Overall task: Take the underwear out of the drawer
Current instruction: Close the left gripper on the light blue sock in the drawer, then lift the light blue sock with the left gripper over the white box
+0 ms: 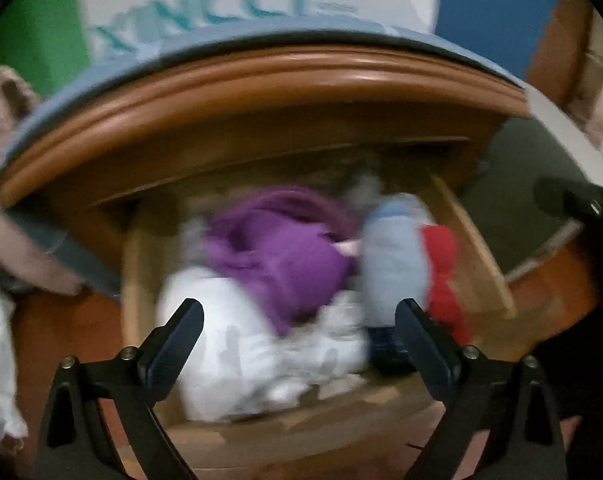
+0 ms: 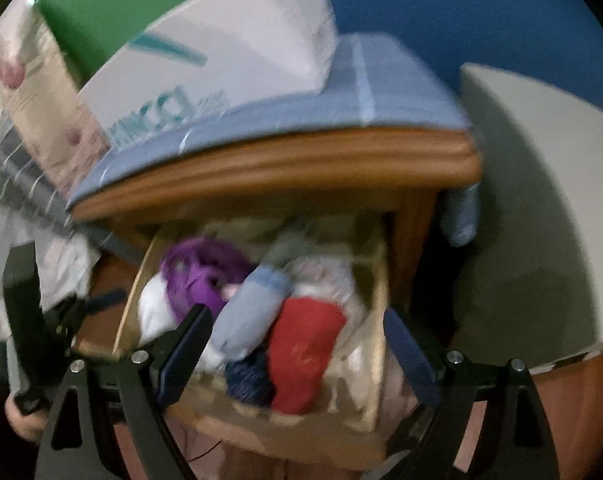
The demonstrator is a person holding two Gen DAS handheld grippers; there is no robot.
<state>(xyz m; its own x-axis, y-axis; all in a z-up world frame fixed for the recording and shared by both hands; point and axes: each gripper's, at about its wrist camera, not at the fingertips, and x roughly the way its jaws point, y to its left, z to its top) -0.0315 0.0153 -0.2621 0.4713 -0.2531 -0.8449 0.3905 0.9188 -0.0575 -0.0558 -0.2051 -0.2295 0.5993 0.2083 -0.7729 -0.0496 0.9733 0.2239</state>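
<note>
Drawer (image 1: 477,240): pulled out of the wooden cabinet (image 1: 261,80), pale wood sides, packed with folded garments; both views are motion-blurred.

Contents, underwear and other small clothing, all lying inside the drawer:
- purple piece (image 1: 289,248), toward the back and left of centre;
- white piece (image 1: 229,340), at the front left, below the purple one;
- light blue roll (image 1: 393,256), right of the purple piece;
- red piece (image 1: 445,272), just beside the blue roll on its right;
- dark navy item (image 2: 247,380), at the front edge, touching the red piece.

Your left gripper (image 1: 299,344): jaws wide apart, holding nothing, poised in front of the white and purple pieces.

Your right gripper (image 2: 295,352): jaws wide apart, holding nothing, framing the blue roll, the red piece and the navy item.

Cabinet top: blue cover (image 2: 341,100), with a white box bearing teal lettering (image 1: 241,4) on it.
</note>
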